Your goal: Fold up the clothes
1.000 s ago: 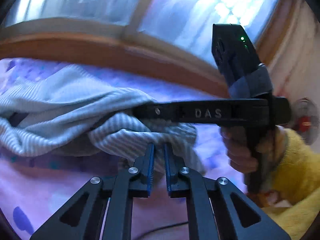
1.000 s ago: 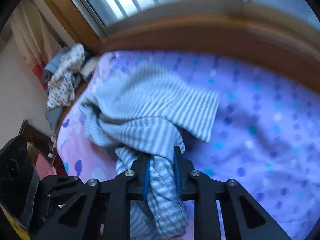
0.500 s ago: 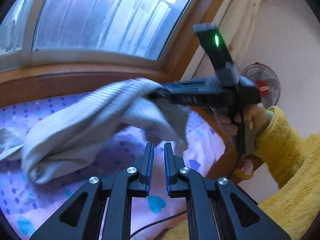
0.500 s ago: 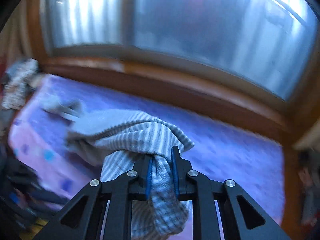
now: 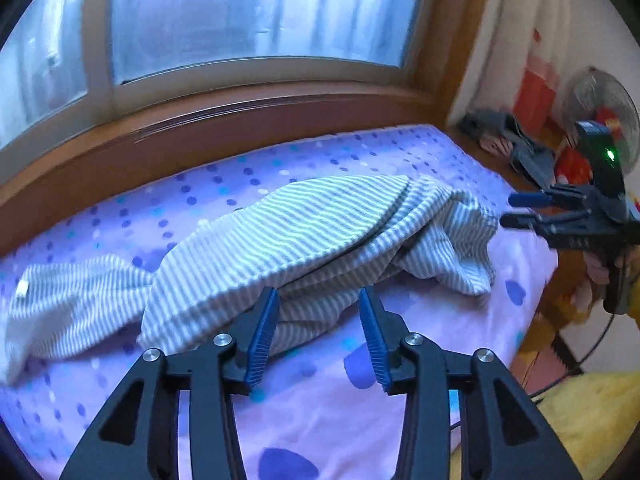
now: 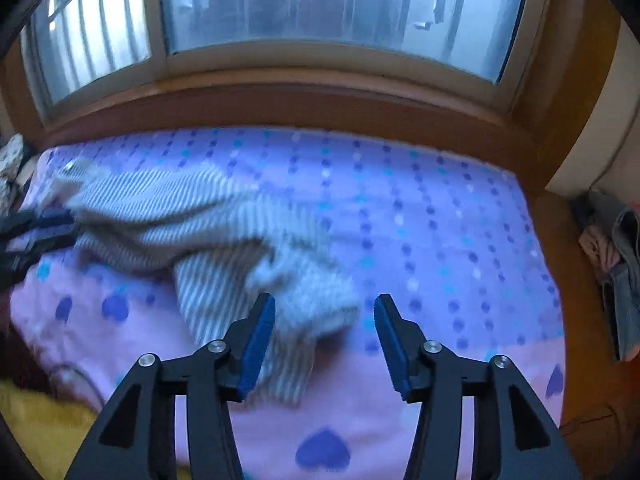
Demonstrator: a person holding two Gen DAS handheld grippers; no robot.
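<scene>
Striped garment (image 5: 288,236), one piece, grey-and-white, lies crumpled across the bed sheet (image 5: 320,400), running from the left side toward the middle; folds overlap, so sleeves and hem cannot be sorted out, and in the right wrist view the cloth (image 6: 224,240) is motion-blurred. Its left end is cut short by the lens edge in the left wrist view. Grippers: two. Left gripper (image 5: 318,332) has its jaws spread apart and holds nothing; the cloth's near edge sits just beyond the blue pads (image 5: 262,340). Right gripper (image 6: 324,340) is likewise spread and empty, with a bunched end of the cloth between and just past its fingers. From the left wrist view the right gripper (image 5: 520,210) shows at the far right, just beside the garment's right end, apart from it; the hand (image 5: 600,272) on it is mostly hidden. Bed sheet: lilac with dots, pink with hearts nearer; its right half is bare. Wooden window ledge (image 6: 320,108) bounds the far edge. One pile of clothes (image 5: 512,144) at the right corner, blurred. One fan (image 5: 600,96), partly cut off.
</scene>
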